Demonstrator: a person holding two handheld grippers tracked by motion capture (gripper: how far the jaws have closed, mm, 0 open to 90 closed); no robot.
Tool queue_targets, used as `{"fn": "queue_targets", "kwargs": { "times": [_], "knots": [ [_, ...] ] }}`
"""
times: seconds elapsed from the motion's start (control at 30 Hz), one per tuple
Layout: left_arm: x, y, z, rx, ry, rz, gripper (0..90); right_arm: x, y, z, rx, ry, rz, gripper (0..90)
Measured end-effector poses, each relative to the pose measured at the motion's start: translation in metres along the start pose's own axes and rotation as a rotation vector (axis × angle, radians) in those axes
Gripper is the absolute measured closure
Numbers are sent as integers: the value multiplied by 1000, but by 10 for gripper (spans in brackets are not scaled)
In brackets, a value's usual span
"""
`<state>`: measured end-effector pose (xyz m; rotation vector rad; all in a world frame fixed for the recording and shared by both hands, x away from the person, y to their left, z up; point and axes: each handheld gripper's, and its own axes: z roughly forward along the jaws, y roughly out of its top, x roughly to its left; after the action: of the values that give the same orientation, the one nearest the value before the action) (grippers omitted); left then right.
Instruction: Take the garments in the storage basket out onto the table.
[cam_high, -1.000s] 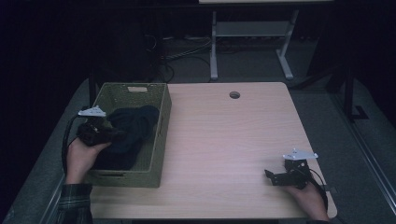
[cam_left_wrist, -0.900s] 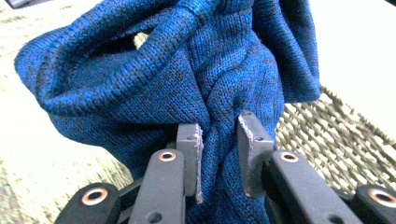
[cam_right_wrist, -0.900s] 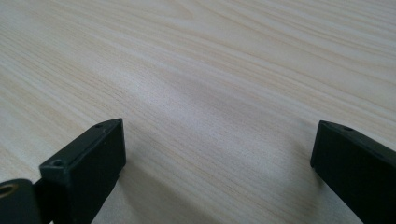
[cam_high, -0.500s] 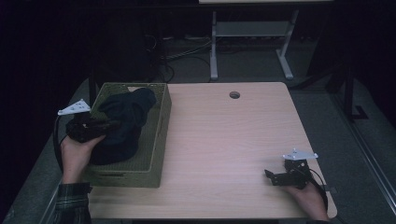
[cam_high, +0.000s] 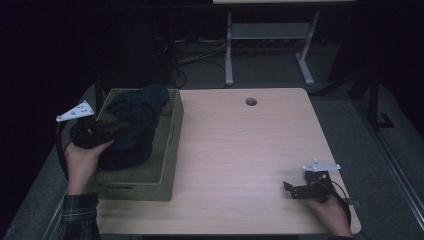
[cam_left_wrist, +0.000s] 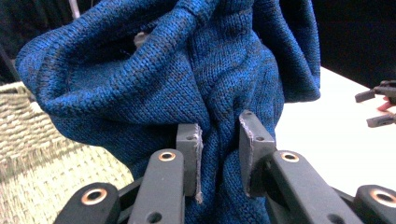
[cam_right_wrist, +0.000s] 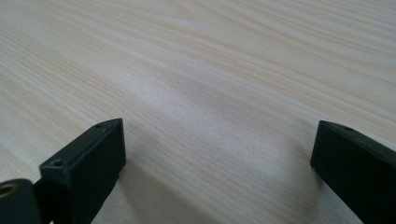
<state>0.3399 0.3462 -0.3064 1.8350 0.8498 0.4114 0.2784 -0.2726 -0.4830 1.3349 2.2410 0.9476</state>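
A dark blue knitted garment (cam_high: 132, 125) hangs bunched over the woven green basket (cam_high: 167, 165) at the table's left. My left gripper (cam_high: 120, 131) is shut on a fold of it, lifting it above the basket. In the left gripper view the knit (cam_left_wrist: 187, 79) is pinched between the two pads (cam_left_wrist: 189, 154), and my left gripper (cam_left_wrist: 219, 154) points toward the table. My right gripper (cam_high: 290, 189) rests near the table's front right corner, held by a hand. Its jaws stand wide apart over bare wood in the right gripper view, where my right gripper (cam_right_wrist: 217, 154) has nothing between its fingers.
The light wooden table (cam_high: 240, 150) has a round cable hole (cam_high: 251, 101) near its far edge. A white metal frame (cam_high: 265, 40) and cables lie on the dark floor behind the table. The basket's woven wall (cam_left_wrist: 42, 154) sits below the garment.
My left hand has risen and drawn back to the left with the garment, which now stands taller out of the basket. The right gripper has not moved.
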Motion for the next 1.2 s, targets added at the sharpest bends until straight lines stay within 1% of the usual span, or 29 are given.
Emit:
{"fn": "queue_targets", "kwargs": {
  "times": [0.23,0.3,0.4,0.63,0.83,0.9,1.2],
  "knots": [
    [-9,17,-1,-12,-20,35,731,0,0,0,0,0,0,29],
    [-11,22,1,-22,-31,42,731,0,0,0,-1,-1,0,29],
    [-15,29,3,-19,-36,60,731,0,0,0,-1,-1,1,30],
    [-21,42,9,-27,-55,82,731,0,0,0,-1,-1,1,30],
    [-29,52,17,-35,-78,97,731,0,0,0,-1,-1,1,30],
    [-33,56,20,-33,-79,105,730,0,0,0,-1,-2,1,30],
    [-51,72,36,-38,-116,133,731,0,0,0,-1,-2,1,30]
  ]
}}
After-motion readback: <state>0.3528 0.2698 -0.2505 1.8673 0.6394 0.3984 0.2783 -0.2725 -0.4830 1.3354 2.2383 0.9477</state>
